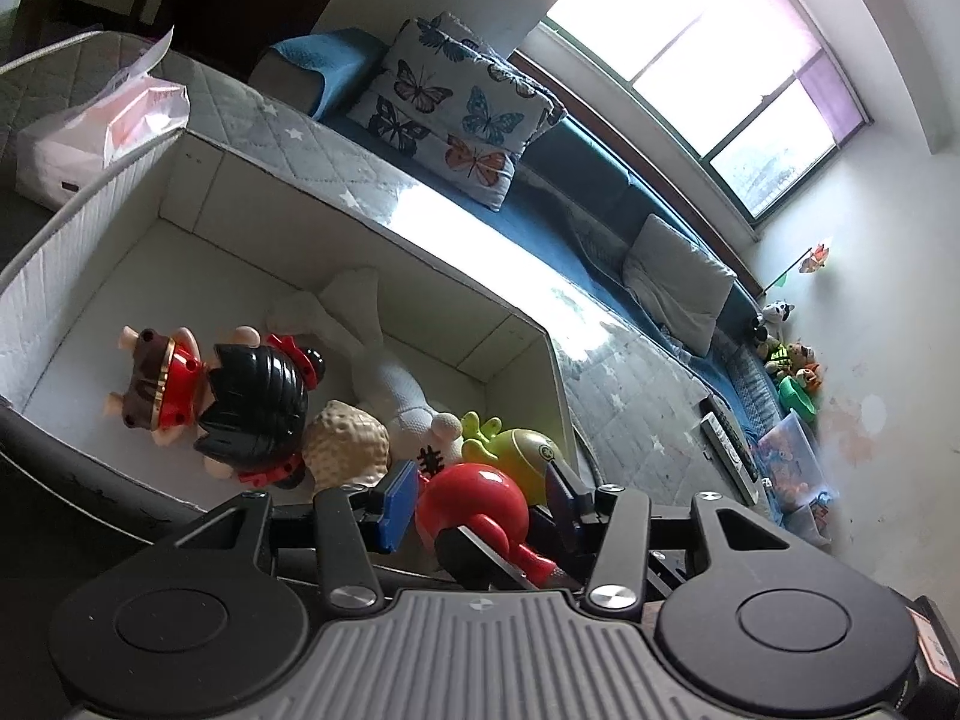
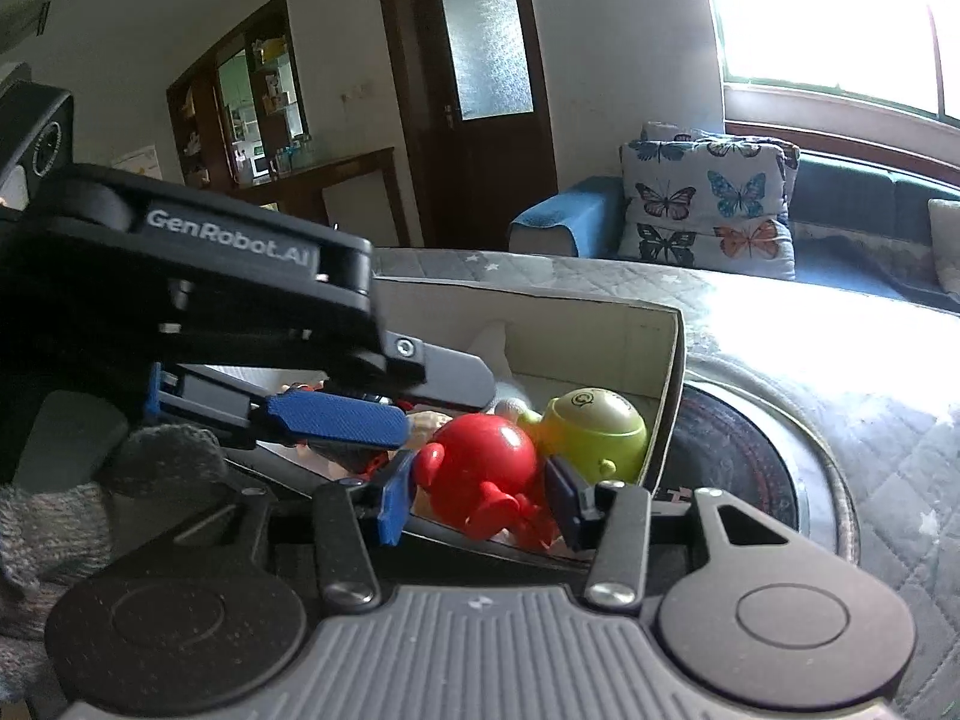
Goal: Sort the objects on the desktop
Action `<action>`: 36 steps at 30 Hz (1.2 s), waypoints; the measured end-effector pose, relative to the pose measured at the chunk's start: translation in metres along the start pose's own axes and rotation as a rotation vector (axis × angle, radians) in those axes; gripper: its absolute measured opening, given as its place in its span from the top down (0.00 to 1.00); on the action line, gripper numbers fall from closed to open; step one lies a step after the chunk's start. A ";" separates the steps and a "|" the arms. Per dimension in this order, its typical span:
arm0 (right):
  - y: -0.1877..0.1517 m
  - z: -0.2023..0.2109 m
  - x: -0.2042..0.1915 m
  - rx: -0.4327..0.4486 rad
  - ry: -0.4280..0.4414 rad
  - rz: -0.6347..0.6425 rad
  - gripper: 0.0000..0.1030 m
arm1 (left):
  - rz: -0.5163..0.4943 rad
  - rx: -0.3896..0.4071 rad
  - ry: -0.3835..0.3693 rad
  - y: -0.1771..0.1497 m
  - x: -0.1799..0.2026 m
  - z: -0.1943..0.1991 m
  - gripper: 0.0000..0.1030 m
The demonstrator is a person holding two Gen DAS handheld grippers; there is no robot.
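Observation:
A white open box (image 1: pixel 198 198) stands on the quilted table. It holds a black-haired doll in red (image 1: pixel 240 402), a white knitted toy (image 1: pixel 384 360), a beige ball (image 1: pixel 345 444) and a green robot toy (image 1: pixel 522 456). A red round toy (image 1: pixel 474 504) sits between the blue pads of my left gripper (image 1: pixel 480 501), at the box's near end. In the right wrist view the red toy (image 2: pixel 486 468) sits between my right gripper's pads (image 2: pixel 480 492), beside the green robot (image 2: pixel 594 426). The left gripper (image 2: pixel 336 414) reaches in from the left there.
A tissue pack (image 1: pixel 102 132) lies beyond the box. A sofa with a butterfly cushion (image 1: pixel 456 114) runs behind the table. A round dark plate (image 2: pixel 738 456) is set in the table right of the box. Remotes (image 1: pixel 729 456) lie at the far edge.

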State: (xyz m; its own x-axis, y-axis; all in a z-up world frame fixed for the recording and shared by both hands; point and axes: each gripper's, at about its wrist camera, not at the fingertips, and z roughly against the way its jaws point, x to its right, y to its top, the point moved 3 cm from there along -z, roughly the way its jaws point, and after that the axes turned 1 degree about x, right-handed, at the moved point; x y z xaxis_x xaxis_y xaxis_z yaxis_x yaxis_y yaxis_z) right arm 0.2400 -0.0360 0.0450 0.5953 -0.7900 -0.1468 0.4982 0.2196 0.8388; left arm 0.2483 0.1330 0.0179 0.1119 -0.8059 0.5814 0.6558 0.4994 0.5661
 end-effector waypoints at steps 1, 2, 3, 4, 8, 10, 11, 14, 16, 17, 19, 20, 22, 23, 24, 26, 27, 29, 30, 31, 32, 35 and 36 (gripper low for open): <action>0.000 0.001 0.000 0.000 -0.002 0.004 0.54 | -0.003 0.002 0.002 -0.001 0.000 0.002 0.52; 0.000 0.002 -0.001 0.003 -0.003 0.005 0.54 | -0.006 0.003 0.003 -0.001 0.000 0.004 0.52; -0.001 0.004 -0.002 0.006 -0.004 0.005 0.54 | -0.009 0.003 0.004 -0.002 0.001 0.006 0.52; -0.001 0.006 -0.002 0.008 -0.004 0.005 0.54 | -0.012 0.004 0.007 -0.003 0.001 0.008 0.52; -0.004 0.014 -0.005 0.020 -0.005 0.005 0.52 | -0.030 0.003 0.026 -0.009 -0.001 0.017 0.52; -0.005 0.019 -0.006 0.026 -0.006 0.005 0.51 | -0.036 0.011 0.030 -0.012 -0.003 0.023 0.52; -0.005 0.021 -0.007 0.029 -0.007 0.005 0.51 | -0.037 0.018 0.031 -0.013 -0.004 0.027 0.52; -0.009 0.028 -0.008 0.034 -0.007 -0.001 0.47 | -0.044 0.029 0.040 -0.018 -0.005 0.036 0.52; -0.012 0.032 -0.010 0.037 -0.006 -0.002 0.46 | -0.054 0.036 0.042 -0.022 -0.005 0.042 0.52; -0.013 0.035 -0.011 0.041 -0.008 0.001 0.42 | -0.062 0.042 0.043 -0.024 -0.005 0.046 0.52; -0.016 0.040 -0.014 0.043 -0.006 0.001 0.38 | -0.077 0.048 0.051 -0.029 -0.004 0.051 0.52; -0.017 0.042 -0.016 0.044 -0.004 0.001 0.37 | -0.085 0.051 0.055 -0.031 -0.004 0.053 0.52; -0.020 0.047 -0.019 0.047 -0.006 0.001 0.32 | -0.097 0.054 0.063 -0.037 -0.004 0.058 0.52; -0.021 0.048 -0.020 0.048 -0.008 0.001 0.28 | -0.101 0.057 0.069 -0.039 -0.004 0.059 0.52; -0.023 0.050 -0.021 0.050 -0.011 0.001 0.24 | -0.104 0.061 0.075 -0.041 -0.005 0.061 0.52; -0.026 0.054 -0.024 0.053 -0.017 0.001 0.20 | -0.111 0.068 0.087 -0.045 -0.008 0.065 0.52; -0.028 0.056 -0.024 0.051 -0.018 0.001 0.18 | -0.114 0.072 0.093 -0.047 -0.009 0.067 0.52; -0.031 0.059 -0.026 0.050 -0.022 0.002 0.15 | -0.121 0.079 0.105 -0.051 -0.011 0.071 0.52; -0.033 0.061 -0.028 0.050 -0.024 0.002 0.11 | -0.125 0.083 0.112 -0.054 -0.012 0.073 0.52; -0.035 0.063 -0.028 0.048 -0.028 0.002 0.10 | -0.128 0.087 0.118 -0.056 -0.013 0.075 0.52; -0.037 0.064 -0.029 0.047 -0.030 0.001 0.08 | -0.132 0.090 0.124 -0.058 -0.014 0.076 0.52; -0.042 0.068 -0.031 0.044 -0.029 -0.004 0.03 | -0.142 0.102 0.142 -0.064 -0.017 0.082 0.52; -0.043 0.070 -0.031 0.043 -0.029 -0.003 0.03 | -0.145 0.105 0.148 -0.066 -0.018 0.084 0.53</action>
State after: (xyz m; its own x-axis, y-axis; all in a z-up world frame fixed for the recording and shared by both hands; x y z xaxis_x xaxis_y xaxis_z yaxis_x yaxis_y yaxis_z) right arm 0.1558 -0.0608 0.0498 0.5748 -0.8072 -0.1346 0.4720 0.1926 0.8603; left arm 0.1402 0.1413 0.0190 0.1353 -0.9058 0.4016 0.5923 0.3989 0.7000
